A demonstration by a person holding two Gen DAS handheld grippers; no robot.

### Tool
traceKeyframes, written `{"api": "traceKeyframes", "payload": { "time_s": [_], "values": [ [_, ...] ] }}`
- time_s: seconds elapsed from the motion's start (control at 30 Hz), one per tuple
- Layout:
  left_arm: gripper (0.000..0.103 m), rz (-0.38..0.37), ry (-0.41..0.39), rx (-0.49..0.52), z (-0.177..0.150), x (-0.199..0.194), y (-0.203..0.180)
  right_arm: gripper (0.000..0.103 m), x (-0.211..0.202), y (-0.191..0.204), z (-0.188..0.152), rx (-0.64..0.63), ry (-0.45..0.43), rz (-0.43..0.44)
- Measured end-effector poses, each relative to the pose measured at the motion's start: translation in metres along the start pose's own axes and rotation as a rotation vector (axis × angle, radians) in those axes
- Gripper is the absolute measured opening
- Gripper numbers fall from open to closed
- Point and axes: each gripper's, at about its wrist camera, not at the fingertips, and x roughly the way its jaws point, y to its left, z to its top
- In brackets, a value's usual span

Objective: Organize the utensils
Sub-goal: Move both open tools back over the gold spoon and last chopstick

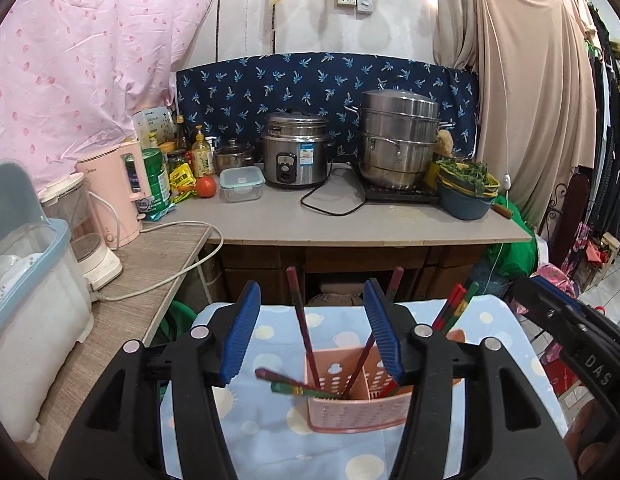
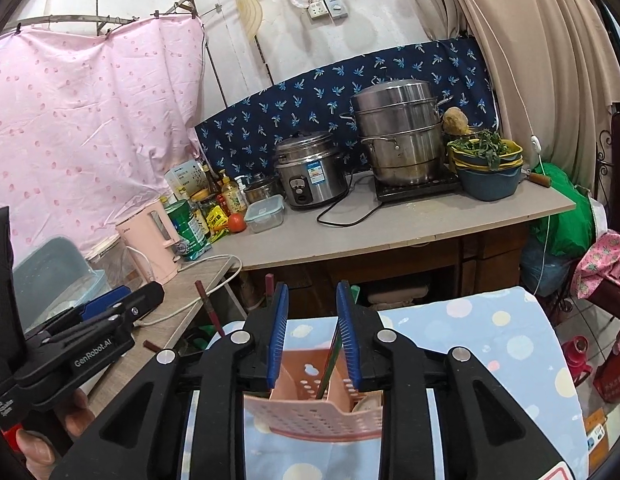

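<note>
Both grippers hang over the pink utensil holder [image 1: 360, 404] on the dotted blue cloth [image 1: 270, 432].

In the left wrist view the left gripper [image 1: 314, 332] fills the lower centre, jaws well apart and pressing on nothing; dark red chopsticks [image 1: 304, 328] lean in the holder between them. In the right wrist view the right gripper [image 2: 312, 336] sits lower centre, jaws slightly apart, a green-and-red chopstick [image 2: 330, 360] standing loose in the gap, just beside the right-hand pad.
</note>
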Motion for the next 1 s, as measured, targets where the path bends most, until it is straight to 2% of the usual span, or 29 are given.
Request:
{"api": "traceKeyframes", "payload": {
  "time_s": [0.27,0.57,0.8,1.0],
  "values": [
    [0.053,0.037,0.048,0.015,-0.027,-0.025,0.002,0.026,-0.040,0.007,-0.029,-0.019,0.017,0.007],
    [0.058,0.037,0.080,0.002,-0.065,-0.063,0.013,0.030,-0.083,0.017,-0.071,-0.044,0.049,0.014],
    [0.058,0.033,0.104,0.006,-0.102,-0.093,0.019,0.030,-0.115,0.020,-0.104,-0.053,0.074,0.003],
    [0.058,0.035,0.158,-0.008,-0.141,-0.105,0.028,0.030,-0.138,0.022,-0.138,-0.071,0.101,-0.016]
  ]
}}
